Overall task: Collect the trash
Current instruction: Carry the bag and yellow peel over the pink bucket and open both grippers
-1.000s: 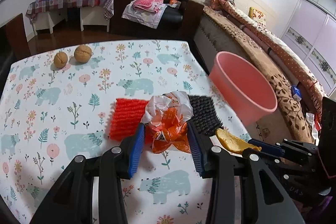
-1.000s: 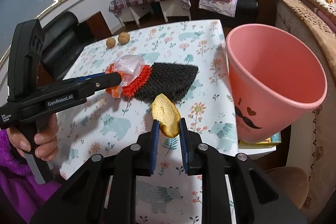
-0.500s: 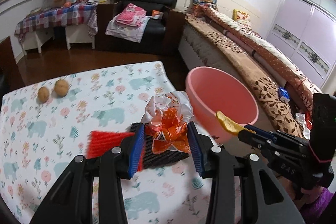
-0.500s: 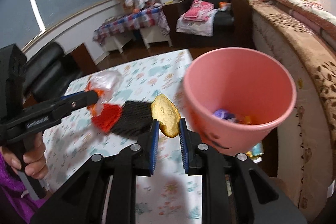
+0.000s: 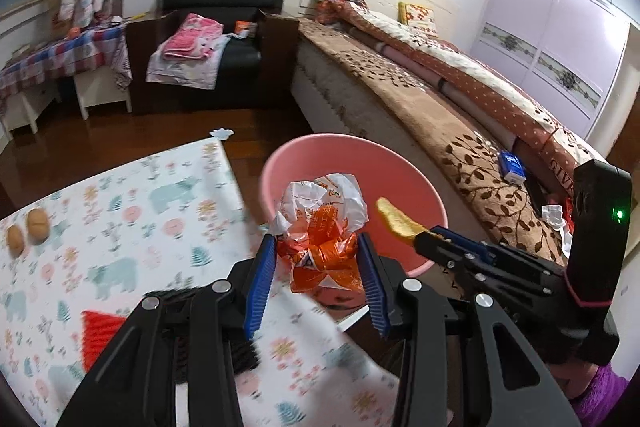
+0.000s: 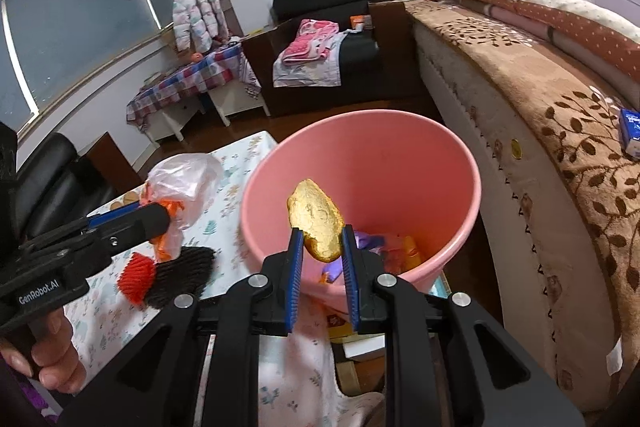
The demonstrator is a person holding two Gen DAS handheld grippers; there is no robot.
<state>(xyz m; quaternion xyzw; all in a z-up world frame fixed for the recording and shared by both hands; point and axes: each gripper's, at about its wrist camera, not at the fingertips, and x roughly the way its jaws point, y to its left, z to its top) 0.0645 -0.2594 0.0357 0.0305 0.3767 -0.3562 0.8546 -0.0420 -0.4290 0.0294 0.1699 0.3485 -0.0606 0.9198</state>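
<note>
My left gripper [image 5: 318, 247] is shut on a crumpled orange and white plastic bag [image 5: 322, 223], held up in front of the pink bucket [image 5: 352, 159]. In the right wrist view that bag [image 6: 182, 183] hangs left of the bucket [image 6: 460, 187], over the table edge. My right gripper [image 6: 320, 247] is shut on a yellow peel [image 6: 316, 219], held over the bucket's mouth. The same peel [image 5: 396, 221] shows in the left wrist view, sticking out of the right gripper over the bucket's right side. Several pieces of trash [image 6: 384, 247] lie at the bucket's bottom.
The table with a floral cloth [image 5: 120, 211] carries two walnuts [image 5: 28, 227] and a red and black knitted pad [image 6: 168, 275]. A bed [image 6: 560, 131] runs along the right of the bucket. A black armchair [image 5: 216, 39] and a checked side table [image 5: 60, 55] stand behind.
Both grippers have swung right, off the table and toward the bucket. The bag and the peel went along in their grips, and the peel now hangs over the bucket's opening.
</note>
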